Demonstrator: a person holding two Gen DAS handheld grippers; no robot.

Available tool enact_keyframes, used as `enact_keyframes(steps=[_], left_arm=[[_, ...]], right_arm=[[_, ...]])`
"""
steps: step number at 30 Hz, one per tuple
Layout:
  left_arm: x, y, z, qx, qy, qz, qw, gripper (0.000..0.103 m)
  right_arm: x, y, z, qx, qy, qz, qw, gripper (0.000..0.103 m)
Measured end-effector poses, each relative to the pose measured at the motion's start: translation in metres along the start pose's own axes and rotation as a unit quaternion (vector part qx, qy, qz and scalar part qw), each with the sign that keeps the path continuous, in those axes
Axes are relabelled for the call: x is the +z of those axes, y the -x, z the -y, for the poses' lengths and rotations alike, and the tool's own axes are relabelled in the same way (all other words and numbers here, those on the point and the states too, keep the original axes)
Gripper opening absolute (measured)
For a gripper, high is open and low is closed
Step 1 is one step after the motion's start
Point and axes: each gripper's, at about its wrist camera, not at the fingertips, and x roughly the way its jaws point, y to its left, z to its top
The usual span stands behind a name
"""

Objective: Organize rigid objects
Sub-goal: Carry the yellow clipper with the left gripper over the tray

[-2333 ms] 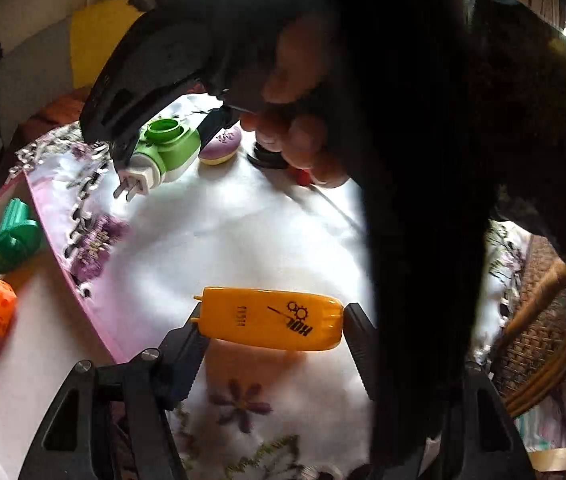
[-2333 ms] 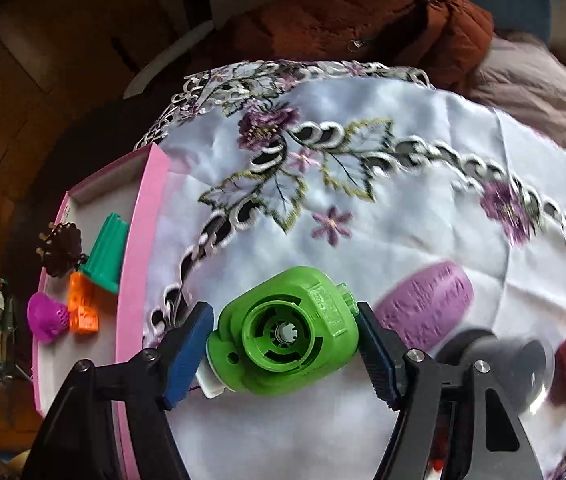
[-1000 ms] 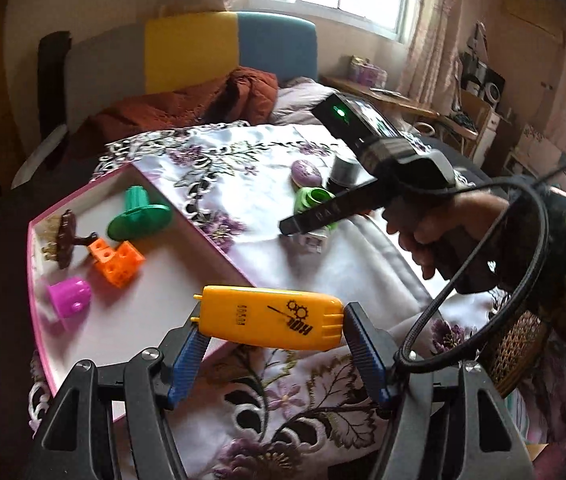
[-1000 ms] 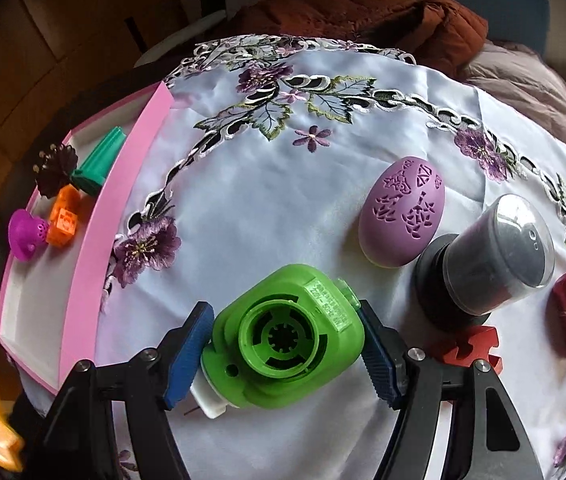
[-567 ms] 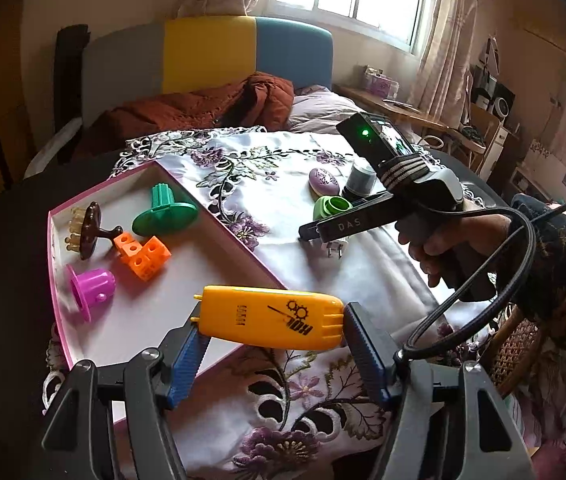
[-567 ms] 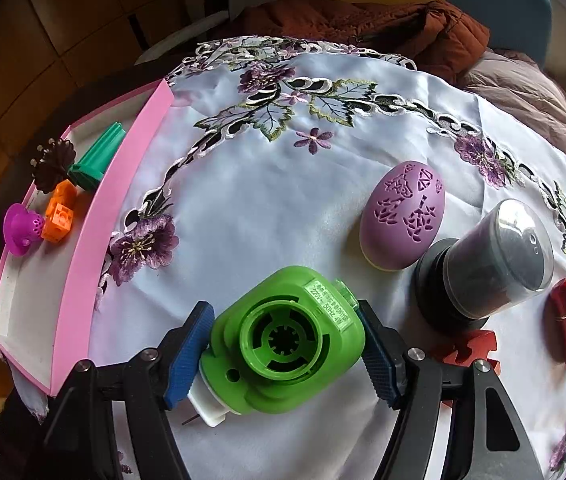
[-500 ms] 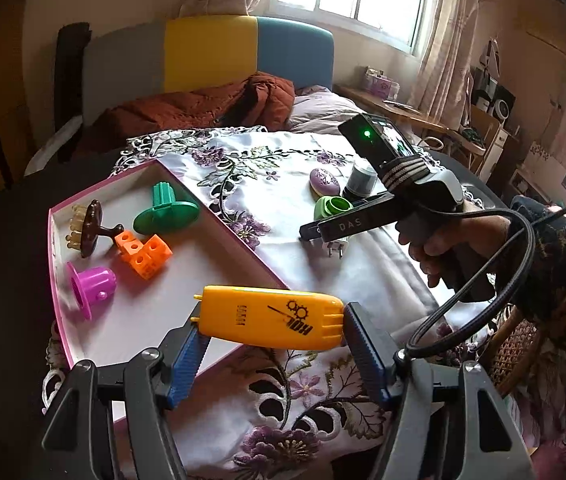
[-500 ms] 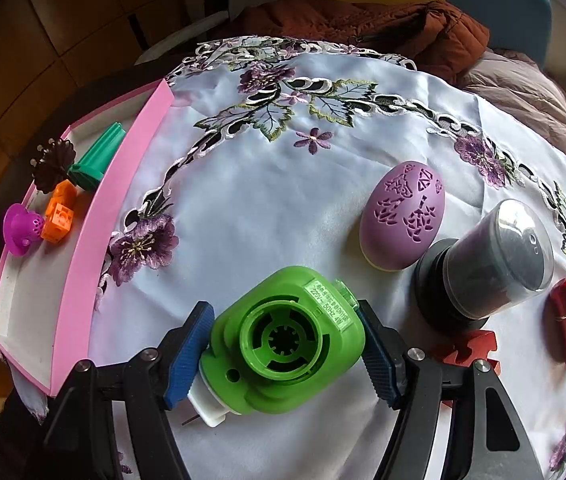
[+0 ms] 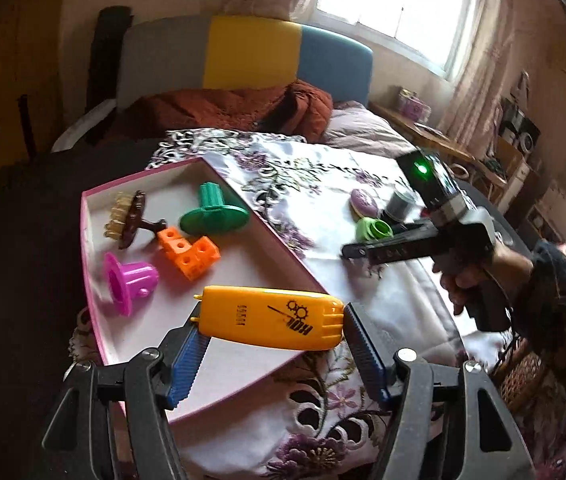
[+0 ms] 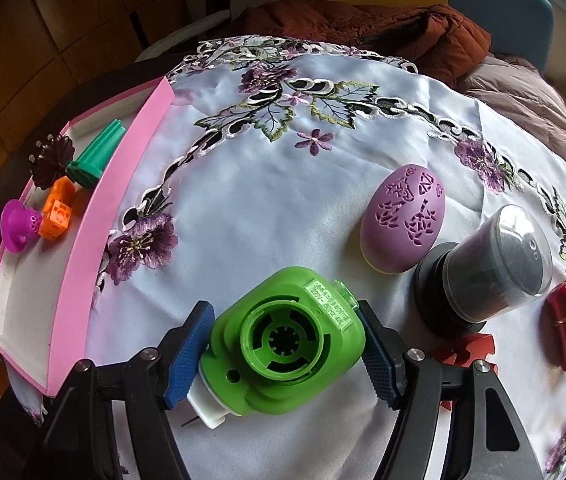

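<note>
My left gripper (image 9: 273,344) is shut on a yellow-orange plastic case (image 9: 271,322) and holds it above the near end of the pink tray (image 9: 283,242). The tray holds a green stand (image 9: 213,212), an orange block piece (image 9: 187,250), a magenta cup (image 9: 129,282) and a brown brush (image 9: 129,220). My right gripper (image 10: 285,354) is shut on a green plug-in device (image 10: 287,346), low over the white embroidered cloth (image 10: 267,216). The same gripper and green device (image 9: 373,230) show in the left wrist view, right of the tray.
On the cloth lie a purple egg (image 10: 403,220), a dark jar with a clear lid (image 10: 483,272) on its side, a dark red object (image 10: 565,328) and a red puzzle-shaped piece (image 10: 465,350). A sofa with a rust jacket (image 9: 239,108) stands behind the table.
The left gripper has swung left with the yellow case, so the tray now lies more directly under it. The right gripper with the green device has barely moved.
</note>
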Motion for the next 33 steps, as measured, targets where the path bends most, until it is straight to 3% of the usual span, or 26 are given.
enact_keyframes(steps=[7, 14, 17, 24, 29, 33], left_arm=[[0.0, 0.003, -0.04, 0.036, 0.052, 0.0, 0.998, 0.068], [-0.008, -0.019, -0.097, 0.054, 0.142, -0.056, 0.9869, 0.068], [-0.01, -0.035, -0.101, 0.057, 0.136, -0.085, 0.9854, 0.068], [0.004, -0.051, -0.094, 0.1, 0.089, -0.096, 0.9864, 0.067], [0.009, -0.027, -0.07, 0.096, 0.052, -0.058, 0.9923, 0.067], [0.01, -0.047, -0.066, 0.074, 0.049, -0.087, 0.9923, 0.067]], right_arm=[[0.001, -0.001, 0.0, -0.001, 0.0, 0.0, 1.0, 0.071], [0.001, -0.001, 0.0, -0.003, 0.0, 0.0, 1.0, 0.071], [0.0, 0.0, -0.001, -0.003, 0.001, 0.0, 1.0, 0.071], [0.001, 0.0, -0.001, -0.003, -0.001, 0.001, 1.0, 0.071], [0.001, -0.001, 0.0, -0.003, -0.002, 0.001, 1.0, 0.071], [0.001, 0.0, 0.0, -0.004, 0.0, 0.001, 1.0, 0.071]])
